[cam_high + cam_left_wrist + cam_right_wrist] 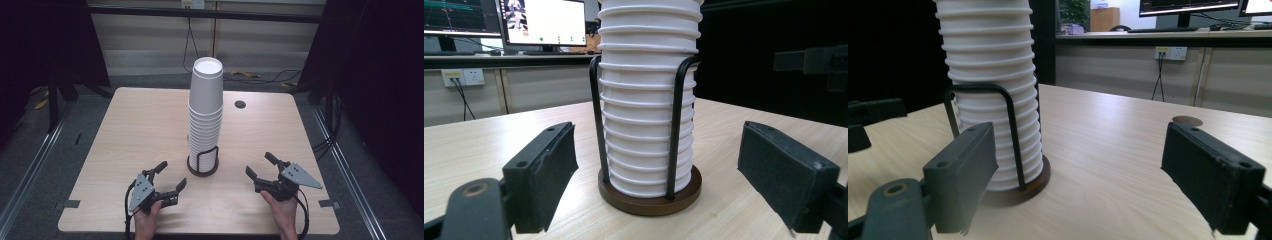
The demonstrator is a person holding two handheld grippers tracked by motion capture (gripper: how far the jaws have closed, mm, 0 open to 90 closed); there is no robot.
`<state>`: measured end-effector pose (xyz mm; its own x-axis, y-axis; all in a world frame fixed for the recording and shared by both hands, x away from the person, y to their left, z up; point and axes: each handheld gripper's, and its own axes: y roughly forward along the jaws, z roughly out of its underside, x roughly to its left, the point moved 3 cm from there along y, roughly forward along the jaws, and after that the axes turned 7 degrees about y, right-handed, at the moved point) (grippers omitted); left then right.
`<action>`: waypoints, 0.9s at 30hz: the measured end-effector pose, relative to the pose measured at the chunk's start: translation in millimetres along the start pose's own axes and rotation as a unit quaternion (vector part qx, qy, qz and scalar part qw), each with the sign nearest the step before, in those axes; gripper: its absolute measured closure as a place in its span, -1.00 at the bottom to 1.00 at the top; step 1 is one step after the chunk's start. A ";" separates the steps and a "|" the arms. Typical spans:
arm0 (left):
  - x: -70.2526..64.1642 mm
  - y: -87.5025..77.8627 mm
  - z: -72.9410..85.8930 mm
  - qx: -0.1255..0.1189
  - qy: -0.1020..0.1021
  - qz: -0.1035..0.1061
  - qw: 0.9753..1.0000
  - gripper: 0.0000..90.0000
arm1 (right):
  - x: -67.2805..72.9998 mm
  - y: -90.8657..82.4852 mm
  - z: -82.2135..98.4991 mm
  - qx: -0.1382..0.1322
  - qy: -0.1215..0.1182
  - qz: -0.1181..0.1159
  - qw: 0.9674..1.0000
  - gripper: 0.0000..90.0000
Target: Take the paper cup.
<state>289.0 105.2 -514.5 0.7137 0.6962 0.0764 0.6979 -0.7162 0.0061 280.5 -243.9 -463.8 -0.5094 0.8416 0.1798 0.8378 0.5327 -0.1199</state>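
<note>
A tall stack of white paper cups (205, 110) stands upright in a black wire holder with a round dark wooden base (202, 169) near the middle of the wooden table (140, 125). My left gripper (172, 175) is at the front left of the holder, open and holding nothing. At the front right, my right gripper (258, 164) is open too, with nothing between its fingers. In the left gripper view the cups (646, 125) and base (649, 197) lie straight ahead between the wide jaws. The right gripper view has the cups (993, 100) ahead to the left.
A round cable hole (240, 104) sits in the table behind the stack to the right. Black frame posts (52, 95) stand at both sides, and cables (260, 77) lie on the floor beyond the far edge. Monitors (544, 22) stand on a desk in the background.
</note>
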 end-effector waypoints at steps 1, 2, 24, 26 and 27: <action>0.3 -0.2 0.0 0.001 0.001 -0.001 1.000 -0.66 | 0.4 0.8 -1.8 0.000 -0.001 -0.006 1.000 -0.69; 0.3 -0.2 0.0 0.001 0.001 -0.001 1.000 -0.65 | 1.0 1.5 -3.6 0.001 -0.002 -0.011 1.000 -0.69; 0.3 -0.2 0.0 0.000 0.002 0.001 1.000 -0.66 | 17.2 23.3 -43.3 0.025 -0.019 -0.074 0.997 -0.65; 0.7 -0.5 0.1 0.003 0.005 0.002 1.000 -0.66 | 18.2 24.9 -47.6 0.033 -0.021 -0.078 0.996 -0.65; 0.3 -0.2 0.0 0.001 0.002 0.001 1.000 -0.65 | 18.9 26.2 -50.3 0.039 -0.021 -0.079 0.996 -0.65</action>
<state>289.0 105.5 -514.5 0.7155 0.6941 0.0795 0.6960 -0.7180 0.0044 302.8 -218.5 -414.4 -0.6427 0.7489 0.1616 0.7296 0.6626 -0.1691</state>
